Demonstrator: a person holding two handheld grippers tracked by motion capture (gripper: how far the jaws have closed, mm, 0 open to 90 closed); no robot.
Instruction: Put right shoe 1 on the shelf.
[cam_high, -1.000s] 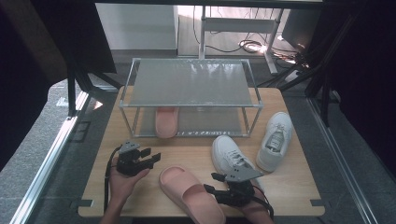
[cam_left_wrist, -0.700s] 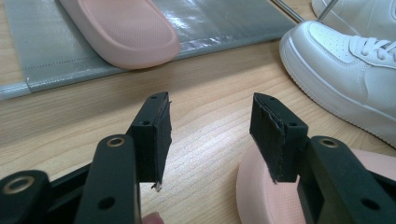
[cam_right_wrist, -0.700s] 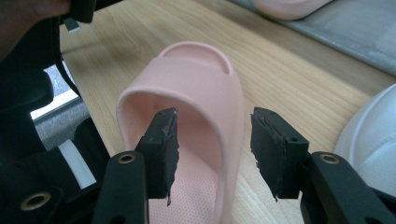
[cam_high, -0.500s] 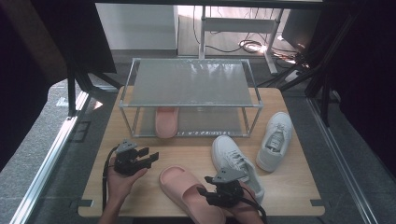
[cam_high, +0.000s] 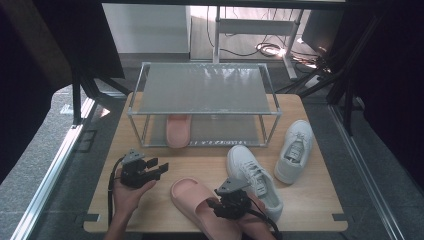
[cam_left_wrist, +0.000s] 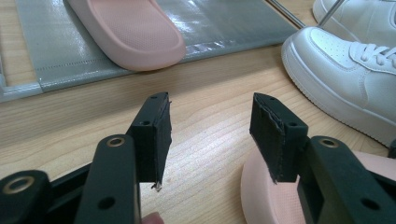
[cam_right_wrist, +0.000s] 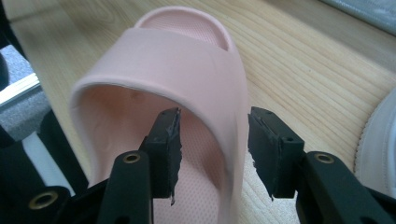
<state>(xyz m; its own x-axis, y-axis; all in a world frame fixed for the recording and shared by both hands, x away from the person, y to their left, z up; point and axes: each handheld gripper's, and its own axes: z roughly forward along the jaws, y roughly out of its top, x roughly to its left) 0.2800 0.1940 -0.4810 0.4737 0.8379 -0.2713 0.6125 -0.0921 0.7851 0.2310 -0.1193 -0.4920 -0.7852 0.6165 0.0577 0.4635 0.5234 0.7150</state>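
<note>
A pink slipper (cam_high: 192, 200) lies on the table's near side. My right gripper (cam_high: 223, 204) is open over its strap. In the right gripper view the gripper (cam_right_wrist: 212, 135) straddles the strap's right side: one jaw is inside the pink slipper (cam_right_wrist: 187, 60), the other outside, apart from it. The matching second pink slipper (cam_high: 177, 131) rests on the rack's lower shelf. My left gripper (cam_high: 159, 167) is open and holds nothing, left of the near slipper. Its own view shows the left gripper (cam_left_wrist: 210, 126) over bare wood, with the shelf slipper (cam_left_wrist: 130, 28) ahead.
A metal two-shelf rack (cam_high: 205, 90) stands at the table's middle back. One white sneaker (cam_high: 252, 175) lies right beside the near slipper, and a second white sneaker (cam_high: 295, 150) is farther right. The table's front edge (cam_high: 150, 227) is close to both hands.
My right gripper has moved left from beside the white sneaker onto the near slipper's strap. The left gripper has barely moved.
</note>
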